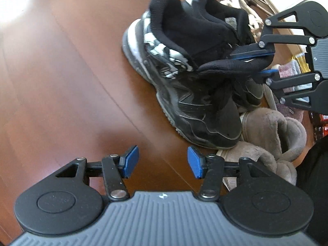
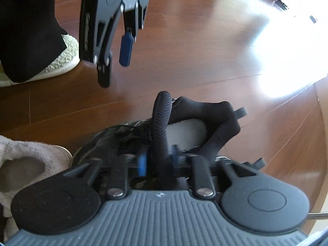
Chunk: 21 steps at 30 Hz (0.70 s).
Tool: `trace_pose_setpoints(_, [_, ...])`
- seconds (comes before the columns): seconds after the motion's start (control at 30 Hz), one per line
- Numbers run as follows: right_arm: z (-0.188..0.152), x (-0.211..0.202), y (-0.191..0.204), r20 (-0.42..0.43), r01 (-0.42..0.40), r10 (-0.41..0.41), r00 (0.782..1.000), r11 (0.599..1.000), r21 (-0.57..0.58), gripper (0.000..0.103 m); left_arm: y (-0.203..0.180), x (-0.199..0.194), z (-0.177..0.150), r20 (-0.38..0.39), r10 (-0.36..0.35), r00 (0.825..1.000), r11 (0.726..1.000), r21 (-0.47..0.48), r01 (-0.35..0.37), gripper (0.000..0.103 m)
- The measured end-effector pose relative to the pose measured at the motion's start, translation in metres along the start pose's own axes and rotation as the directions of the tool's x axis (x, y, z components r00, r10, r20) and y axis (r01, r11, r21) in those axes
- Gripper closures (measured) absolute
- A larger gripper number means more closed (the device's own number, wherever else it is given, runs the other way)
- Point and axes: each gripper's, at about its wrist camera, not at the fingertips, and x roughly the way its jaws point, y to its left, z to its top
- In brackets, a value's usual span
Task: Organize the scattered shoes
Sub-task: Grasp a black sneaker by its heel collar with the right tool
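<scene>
- The left hand-held gripper [image 1: 163, 162] hovers over the bare wooden floor [image 1: 61, 82] with its blue pads [image 1: 130, 162] well apart and nothing between them.
- Just beside its right finger lies a pair of grey-brown plush slippers [image 1: 270, 139], one partly on top of the other.
- Touching the slippers, farther along the floor, stands the near black sneaker [image 1: 184, 82], worn, with a grey-white sole and a black-and-white patterned panel; its toe rests against the slippers.
- The far black sneaker [image 1: 223, 18] stands close against the first one, heel loops of both pointing away.
- The right hand-held gripper [image 1: 256, 64] reaches in from the right side and has a black padded tongue [image 1: 231, 65] between its blue pads; the jaws are narrow, and the right wrist view is blurred just there, so whether the pads press on it cannot be told.
- In the right wrist view the tongue [image 2: 161, 123] rises between the fingers, with the sneaker's open collar and grey insole behind it.
- Beyond, a person's foot in a pale fuzzy slipper [image 2: 59, 65] stands on the floor beside a dark trouser leg.
- Farthest away, bright sunlight washes out the floorboards.
</scene>
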Motion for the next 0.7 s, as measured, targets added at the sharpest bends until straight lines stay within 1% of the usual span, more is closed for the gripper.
trace_pose_setpoints(0.07, [-0.01,-0.018,-0.017,0.012,0.023,-0.024,1.0,0.998,0.05,0.064,0.0,-0.003,0.002,0.012,0.011,1.0,1.0,0.006,-0.011,0.046])
trace_pose_setpoints(0.1, [-0.017,-0.026,-0.028,-0.003,0.044,-0.044,0.999,0.997,0.067,0.062,0.001,-0.006,0.004,0.021,0.015,1.0,1.0,0.003,-0.015,0.046])
trace_pose_setpoints(0.13, [-0.024,-0.031,-0.037,-0.04,0.066,-0.064,0.997,0.996,0.059,0.059,0.003,-0.009,0.005,0.029,0.014,0.999,1.0,-0.001,-0.014,0.046])
trace_pose_setpoints(0.17, [-0.032,-0.033,-0.045,-0.084,0.087,-0.084,0.993,0.995,0.04,0.059,0.004,-0.013,0.006,0.038,0.011,0.999,1.0,-0.003,-0.011,0.046])
trace_pose_setpoints(0.2, [-0.04,-0.031,-0.051,-0.138,0.101,-0.099,0.985,0.995,0.006,0.059,0.005,-0.017,0.007,0.05,0.009,0.999,1.0,-0.003,-0.008,0.046])
trace_pose_setpoints(0.27, [-0.057,-0.024,-0.059,-0.24,0.107,-0.121,0.963,0.992,-0.07,0.059,0.005,-0.026,0.009,0.065,0.016,0.998,1.0,0.008,-0.016,0.046])
trace_pose_setpoints(0.3, [-0.06,-0.022,-0.06,-0.253,0.104,-0.121,0.96,0.991,-0.08,0.059,0.005,-0.029,0.009,0.072,0.02,0.997,1.0,0.015,-0.021,0.046])
trace_pose_setpoints(0.37, [-0.072,-0.014,-0.069,-0.264,0.081,-0.095,0.96,0.995,-0.065,0.059,0.001,-0.034,0.01,0.089,0.021,0.996,0.999,0.043,-0.025,0.046])
trace_pose_setpoints(0.43, [-0.076,-0.009,-0.078,-0.236,0.096,-0.093,0.967,0.995,0.004,0.059,-0.004,-0.04,0.011,0.123,-0.016,0.992,0.997,0.073,0.007,0.046])
trace_pose_setpoints(0.47, [-0.077,-0.007,-0.082,-0.218,0.107,-0.095,0.971,0.993,0.043,0.059,-0.008,-0.05,0.014,0.155,-0.062,0.986,0.994,0.099,0.047,0.046])
trace_pose_setpoints(0.5, [-0.079,-0.006,-0.085,-0.194,0.123,-0.102,0.976,0.988,0.098,0.057,-0.012,-0.06,0.018,0.184,-0.104,0.977,0.989,0.126,0.082,0.046])
trace_pose_setpoints(0.53, [-0.082,-0.006,-0.087,-0.166,0.14,-0.114,0.98,0.977,0.159,0.052,-0.016,-0.067,0.025,0.205,-0.127,0.971,0.984,0.148,0.097,0.044])
trace_pose_setpoints(0.57, [-0.084,-0.005,-0.088,-0.143,0.147,-0.118,0.983,0.964,0.219,0.05,-0.022,-0.073,0.039,0.232,-0.142,0.962,0.98,0.172,0.103,0.035])
trace_pose_setpoints(0.6, [-0.086,-0.002,-0.087,-0.121,0.149,-0.119,0.985,0.949,0.279,0.049,-0.027,-0.074,0.054,0.257,-0.141,0.956,0.979,0.183,0.096,0.029])
trace_pose_setpoints(0.63, [-0.088,-0.001,-0.085,-0.106,0.152,-0.124,0.987,0.937,0.316,0.049,-0.032,-0.075,0.067,0.279,-0.141,0.95,0.977,0.193,0.089,0.029])
trace_pose_setpoints(0.67, [-0.093,-0.001,-0.083,-0.102,0.155,-0.126,0.987,0.92,0.361,0.049,-0.036,-0.073,0.079,0.281,-0.148,0.948,0.974,0.209,0.09,0.029])
trace_pose_setpoints(0.7, [-0.099,-0.001,-0.081,-0.1,0.157,-0.127,0.987,0.898,0.412,0.049,-0.045,-0.066,0.103,0.274,-0.176,0.946,0.963,0.247,0.108,0.029])
